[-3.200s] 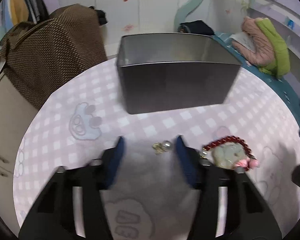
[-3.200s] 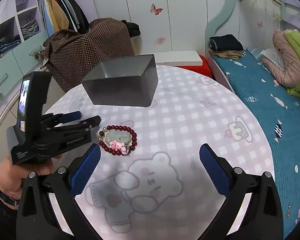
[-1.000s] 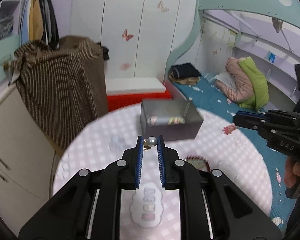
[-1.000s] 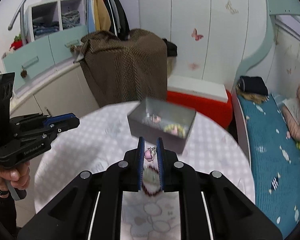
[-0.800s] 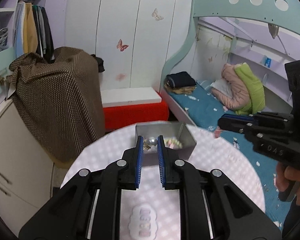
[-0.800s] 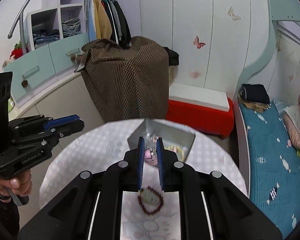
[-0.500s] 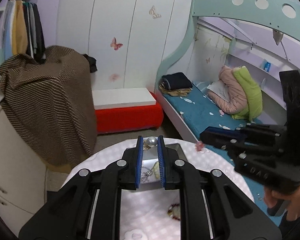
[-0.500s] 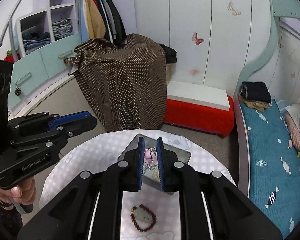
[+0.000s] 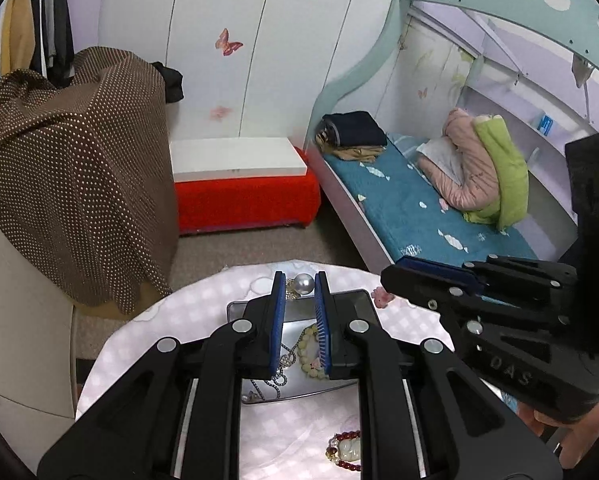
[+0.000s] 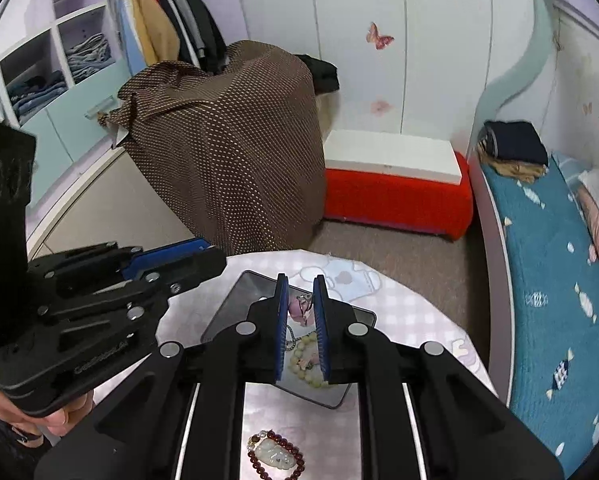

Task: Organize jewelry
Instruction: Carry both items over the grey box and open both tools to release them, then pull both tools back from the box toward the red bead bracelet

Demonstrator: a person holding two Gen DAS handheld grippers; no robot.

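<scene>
Above the grey metal box [image 9: 351, 300], which already holds chains and a pale bead bracelet [image 10: 305, 354], both jaws are pinched: the left gripper [image 9: 300, 286] on a pearl earring [image 9: 303, 283], the right gripper [image 10: 300, 304] on a pink charm [image 10: 298, 307]. A red bead bracelet [image 10: 276, 456] remains on the table [image 10: 411, 312].

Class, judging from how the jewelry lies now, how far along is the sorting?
Done: a pale bead bracelet and a silver chain lie in the metal tin. In hand: the left tongs grip a pearl earring; the right tongs grip a pink charm. Left: the red bead bracelet on the table.

Both the left gripper [image 9: 300, 286] and right gripper [image 10: 300, 300] have closed on jewelry and risen high above the tin [image 9: 363, 300].
</scene>
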